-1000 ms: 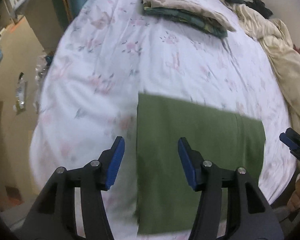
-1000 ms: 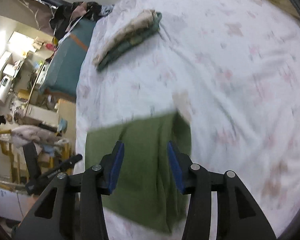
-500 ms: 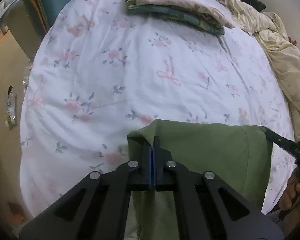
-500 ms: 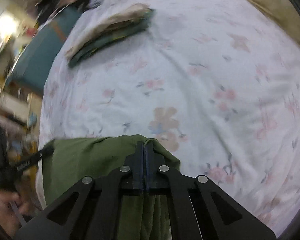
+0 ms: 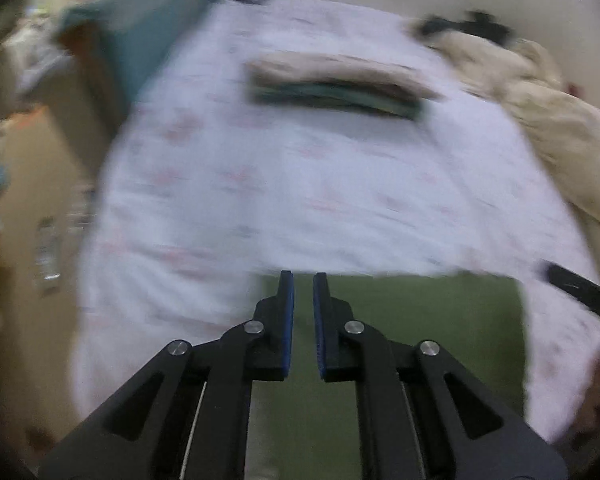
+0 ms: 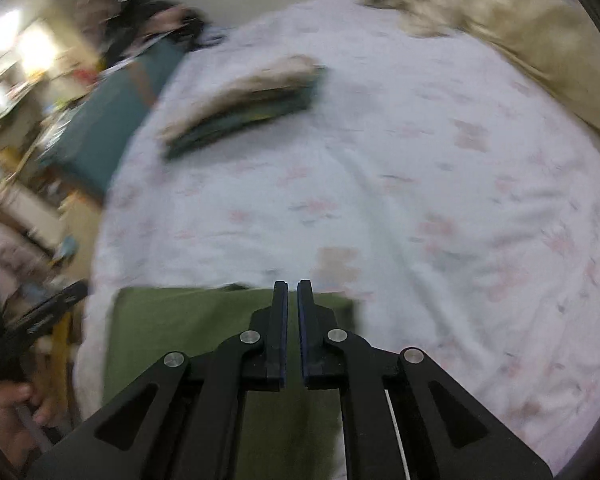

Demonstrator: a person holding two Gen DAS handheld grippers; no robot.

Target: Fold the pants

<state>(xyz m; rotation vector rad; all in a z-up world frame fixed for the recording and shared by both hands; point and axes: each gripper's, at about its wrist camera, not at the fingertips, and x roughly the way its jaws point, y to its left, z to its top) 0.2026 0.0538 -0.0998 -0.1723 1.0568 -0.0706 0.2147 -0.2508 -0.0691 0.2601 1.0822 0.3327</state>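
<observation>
Floral white bedsheet carries the folded green cloth pants; left gripper and right gripper — jaws just reopening to a narrow slit, empty — risk snagging and undoing the fold.

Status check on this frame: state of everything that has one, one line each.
left gripper: jaws just been opening, narrow gap, nothing between them
right gripper: jaws just been opening, narrow gap, nothing between them
green pants: lying flat on the sheet, in neither gripper
clothes stack: folded, farther up the bed
beige blanket: bunched along the right edge
floral sheet: spread over the bed
</observation>
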